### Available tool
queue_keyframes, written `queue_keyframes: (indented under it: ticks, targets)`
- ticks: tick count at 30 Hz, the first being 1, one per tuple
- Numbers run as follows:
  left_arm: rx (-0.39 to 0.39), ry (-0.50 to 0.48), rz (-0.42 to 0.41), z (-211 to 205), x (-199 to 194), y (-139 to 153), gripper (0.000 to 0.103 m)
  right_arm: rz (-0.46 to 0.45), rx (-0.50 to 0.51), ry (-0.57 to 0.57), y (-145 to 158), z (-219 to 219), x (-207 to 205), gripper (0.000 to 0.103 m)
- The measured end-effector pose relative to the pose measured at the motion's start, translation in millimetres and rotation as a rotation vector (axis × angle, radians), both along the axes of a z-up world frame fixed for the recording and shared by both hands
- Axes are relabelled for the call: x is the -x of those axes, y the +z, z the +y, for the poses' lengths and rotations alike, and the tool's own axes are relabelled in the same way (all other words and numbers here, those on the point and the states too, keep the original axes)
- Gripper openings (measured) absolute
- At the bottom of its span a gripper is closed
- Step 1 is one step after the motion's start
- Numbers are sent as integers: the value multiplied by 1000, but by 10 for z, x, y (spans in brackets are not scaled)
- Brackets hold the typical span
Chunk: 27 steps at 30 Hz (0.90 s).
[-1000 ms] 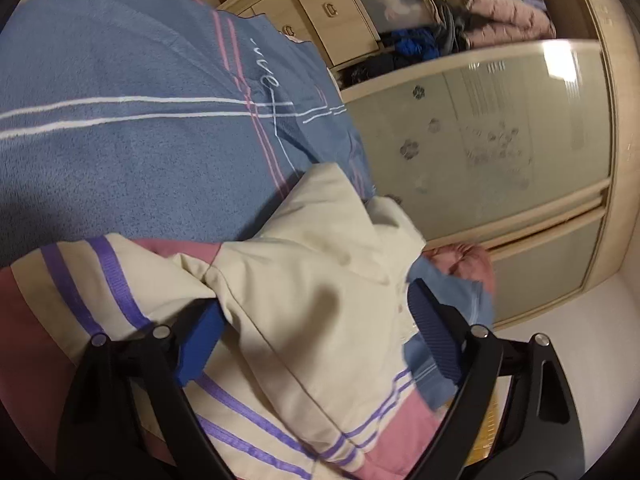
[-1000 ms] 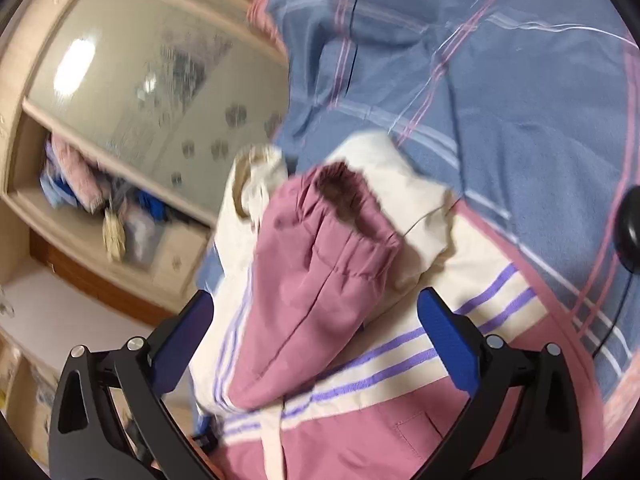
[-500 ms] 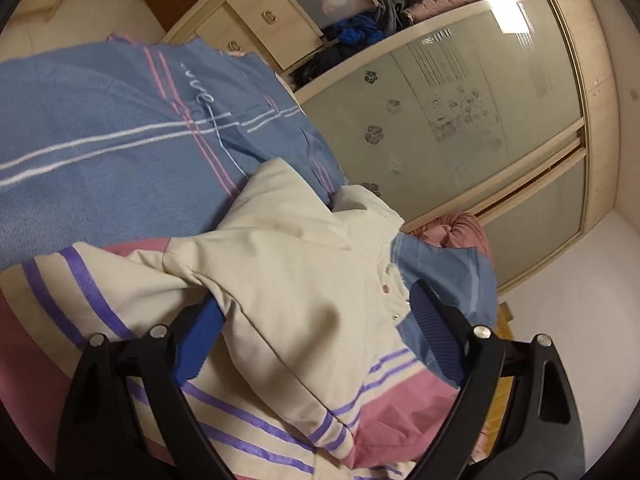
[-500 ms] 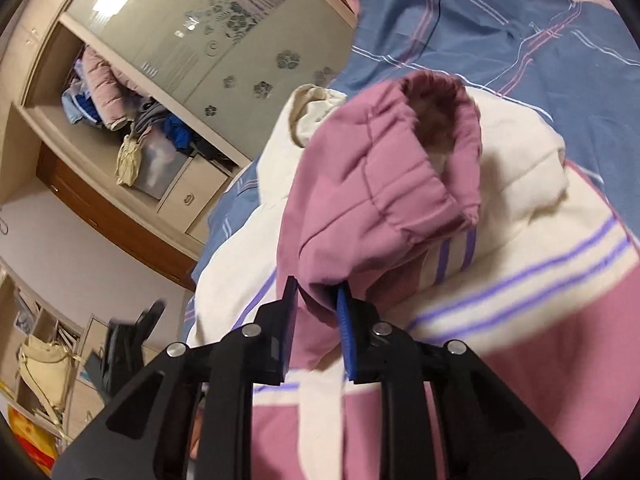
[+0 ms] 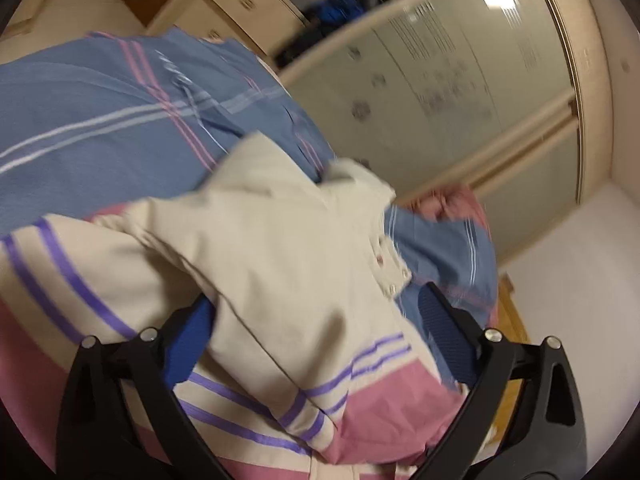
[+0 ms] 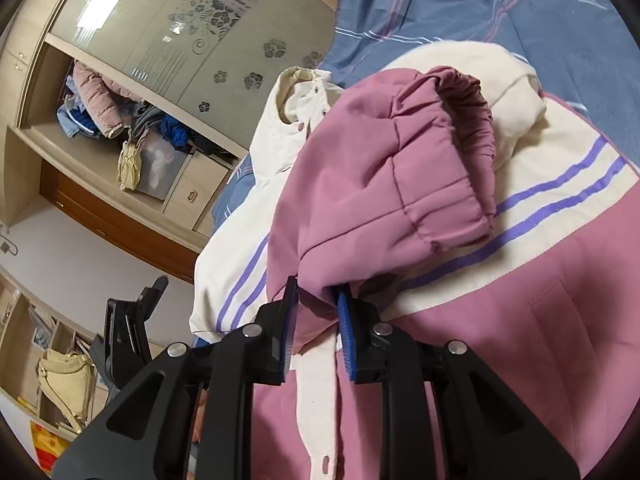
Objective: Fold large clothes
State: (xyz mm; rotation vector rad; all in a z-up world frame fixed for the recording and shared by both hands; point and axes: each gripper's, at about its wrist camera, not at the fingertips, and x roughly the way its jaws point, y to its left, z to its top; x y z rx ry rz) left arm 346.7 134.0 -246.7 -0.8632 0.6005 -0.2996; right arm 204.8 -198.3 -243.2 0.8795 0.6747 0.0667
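Observation:
A large pink and cream jacket (image 5: 280,264) with purple stripes lies on a blue bedspread (image 5: 80,128). My left gripper (image 5: 316,332) is open, its blue pads on either side of a cream fold of the jacket. In the right wrist view the jacket (image 6: 560,248) spreads below my right gripper (image 6: 316,320), which is shut on the pink sleeve (image 6: 380,184). The sleeve's elastic cuff (image 6: 476,128) lies on the cream part. The other gripper (image 6: 128,320) shows at the left.
A wardrobe with frosted sliding doors (image 5: 460,80) and open shelves of clothes (image 6: 112,108) stands beside the bed. Wooden drawers (image 6: 192,196) sit below. A shelf with a yellow bag (image 6: 64,380) is at the lower left. The bedspread (image 6: 480,12) extends beyond the jacket.
My right gripper closed on the pink sleeve and lifted it slightly. My left gripper stayed open over the cream fold and its view shifted a little.

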Motion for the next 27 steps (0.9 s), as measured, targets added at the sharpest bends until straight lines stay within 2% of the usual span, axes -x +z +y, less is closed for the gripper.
queue_keyframes:
  ticks: [2,3,4,5,6,7,10,11,13,16,20,21,22,23,24,25,26,27]
  targets:
    - [-19,5,13,-23,-39,-40,98,7,9,1,-17,17,-8,25]
    - [4,8,14,1,-58,-69,98,10,9,2,-20,27,-19,27]
    - [33,17,10,43,-61,-96,91,15,3,3,-32,27,-19,37]
    - [58,38,14,107,-67,-127,69,20,-9,2,-47,20,-13,54]
    - [69,56,32,167,-71,-167,56,23,-17,-1,-53,13,-17,61]
    - [93,75,58,244,-85,-225,36,24,-24,-5,-59,7,-9,67]
    - [244,101,75,453,-72,-411,26,36,-25,-10,-71,8,-3,72]
    - [262,115,75,495,-59,-431,25,40,-26,-11,-80,8,-2,72]
    - [238,158,67,549,-22,-399,22,48,-26,-27,-91,-4,8,72]
    - [156,227,50,613,50,-304,20,44,-26,-69,-84,-53,61,72]
    - [129,255,49,646,113,-296,19,25,-23,-109,-73,-88,98,71]
    - [118,252,46,633,124,-277,19,20,-19,-111,-73,-82,93,68]
    - [100,249,38,611,126,-240,19,14,-10,-110,-68,-76,96,60]
    - [85,246,30,596,137,-208,20,2,1,-104,-59,-65,99,48]
    - [71,243,24,573,129,-180,22,-7,6,-98,-56,-62,97,42]
    - [62,233,16,553,130,-154,30,-14,11,-96,-53,-64,92,32]
    - [70,217,7,538,138,-139,35,-21,13,-100,-50,-69,94,27]
    - [92,202,-5,520,150,-134,53,-26,6,-108,-54,-93,105,26]
